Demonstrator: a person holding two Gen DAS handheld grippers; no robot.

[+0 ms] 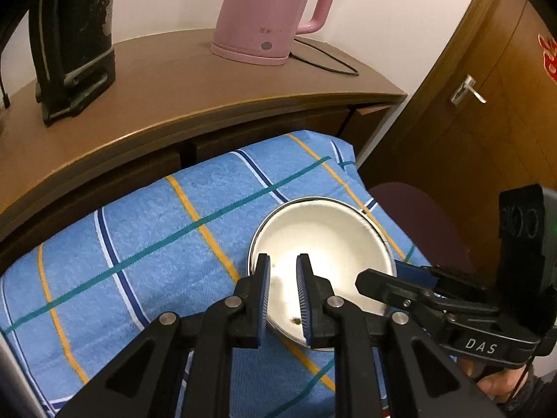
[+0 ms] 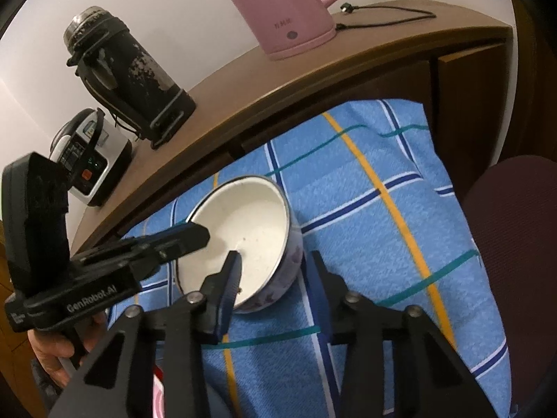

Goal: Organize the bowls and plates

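Beyond both your grippers a brown wooden counter (image 1: 174, 87) runs along a white wall, with a wooden door (image 1: 494, 132) off to the right. Under your grippers lies a blue checked cloth (image 1: 139, 244). Ahead on the counter stands a pink kettle (image 1: 268, 10); its small print is unreadable.

The white bowl (image 2: 250, 216) sits on the cloth, right at your fingertips. Your right gripper (image 2: 275, 271), marked "DAS", is partly open and straddles the bowl's near wall, one finger inside and one outside. Your left gripper (image 1: 283, 271), marked "GenRobot.AI", shows a narrow gap over the bowl's rim; I cannot tell whether it grips.
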